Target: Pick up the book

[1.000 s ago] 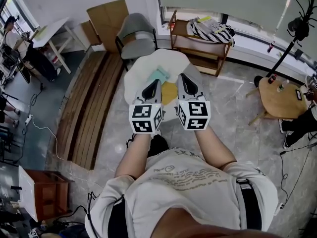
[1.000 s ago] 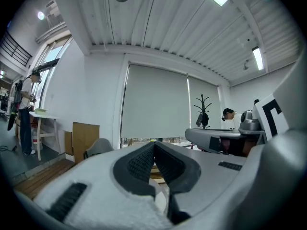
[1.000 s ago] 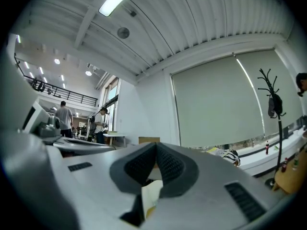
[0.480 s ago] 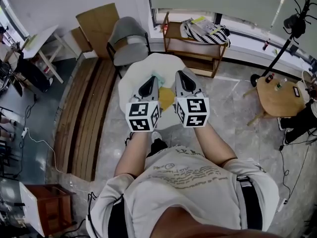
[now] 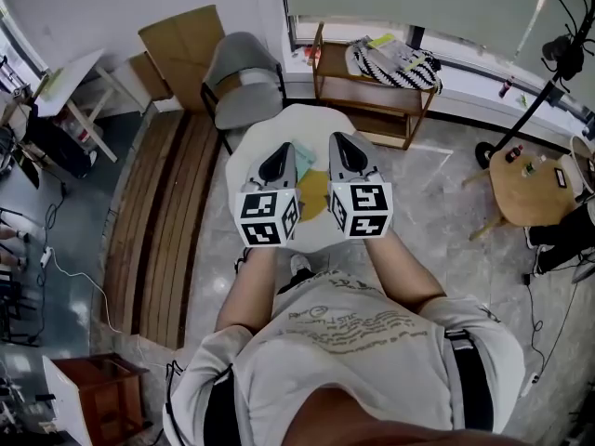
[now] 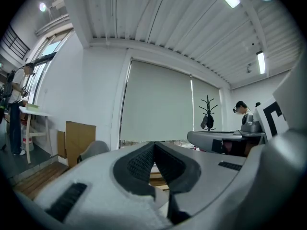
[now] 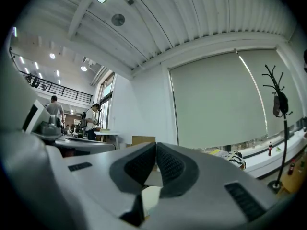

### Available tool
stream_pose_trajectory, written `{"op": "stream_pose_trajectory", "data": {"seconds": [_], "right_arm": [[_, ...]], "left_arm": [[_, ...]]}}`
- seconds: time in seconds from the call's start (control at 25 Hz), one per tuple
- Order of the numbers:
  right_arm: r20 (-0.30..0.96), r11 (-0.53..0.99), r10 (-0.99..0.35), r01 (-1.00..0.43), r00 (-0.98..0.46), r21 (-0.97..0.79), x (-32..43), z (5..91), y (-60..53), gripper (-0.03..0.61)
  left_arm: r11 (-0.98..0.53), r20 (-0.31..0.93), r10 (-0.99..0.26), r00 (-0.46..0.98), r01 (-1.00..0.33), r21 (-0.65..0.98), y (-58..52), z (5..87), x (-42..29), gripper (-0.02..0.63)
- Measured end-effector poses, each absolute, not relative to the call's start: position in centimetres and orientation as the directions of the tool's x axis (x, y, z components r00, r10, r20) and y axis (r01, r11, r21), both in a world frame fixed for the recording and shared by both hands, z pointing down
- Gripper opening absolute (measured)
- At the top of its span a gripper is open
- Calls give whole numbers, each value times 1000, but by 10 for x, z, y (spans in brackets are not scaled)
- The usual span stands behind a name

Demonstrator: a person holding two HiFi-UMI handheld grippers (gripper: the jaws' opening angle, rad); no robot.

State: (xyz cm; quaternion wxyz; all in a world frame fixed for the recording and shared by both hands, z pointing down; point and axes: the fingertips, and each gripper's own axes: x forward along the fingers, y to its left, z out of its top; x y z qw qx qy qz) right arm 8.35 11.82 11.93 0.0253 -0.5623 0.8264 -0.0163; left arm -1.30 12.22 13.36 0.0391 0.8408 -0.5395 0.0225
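**Head view, looking steeply down.** Both claws are held level and side by side, beyond the person's forearms.

- **Claws:** The left claw (image 5: pixel 284 151) has its jaws pressed together with nothing between them, and so does the right claw (image 5: pixel 338 142) (each claw's own view shows the pads meeting on air).
- **Book:** Below the gap between the two claws, near their tips, lies the book (image 5: pixel 304 156), a pale teal slab flat on the round white tabletop (image 5: pixel 316 119). A yellow item (image 5: pixel 312 193) lies beside it, under the claws' bodies.
- **Heading:** The claws cover most of the book, so its long axis and heading cannot be read.
- **Handling:** The book is judged thin, light and fairly stiff, with a smooth cover that may slip. Lying flat, it offers only its edges, and the spine side is the likelier hold, since loose pages would splay.
- **Background:** Beyond the claws stand a grey chair (image 5: pixel 244 68) and a wooden shelf (image 5: pixel 372 86).
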Motion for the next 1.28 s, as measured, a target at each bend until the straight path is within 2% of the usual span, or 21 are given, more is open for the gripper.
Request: {"op": "stream_pose_trajectory", "data": {"seconds": [0.68, 1.28], "right_arm": [[22, 368, -929, -930, -368, -12, 9, 122, 20, 28], [73, 275, -958, -961, -277, -33, 1, 146, -64, 28]], "left_arm": [[-424, 103, -895, 435, -899, 114, 20, 147, -84, 20], [-486, 180, -844, 506, -862, 143, -73, 182, -101, 20]]}}
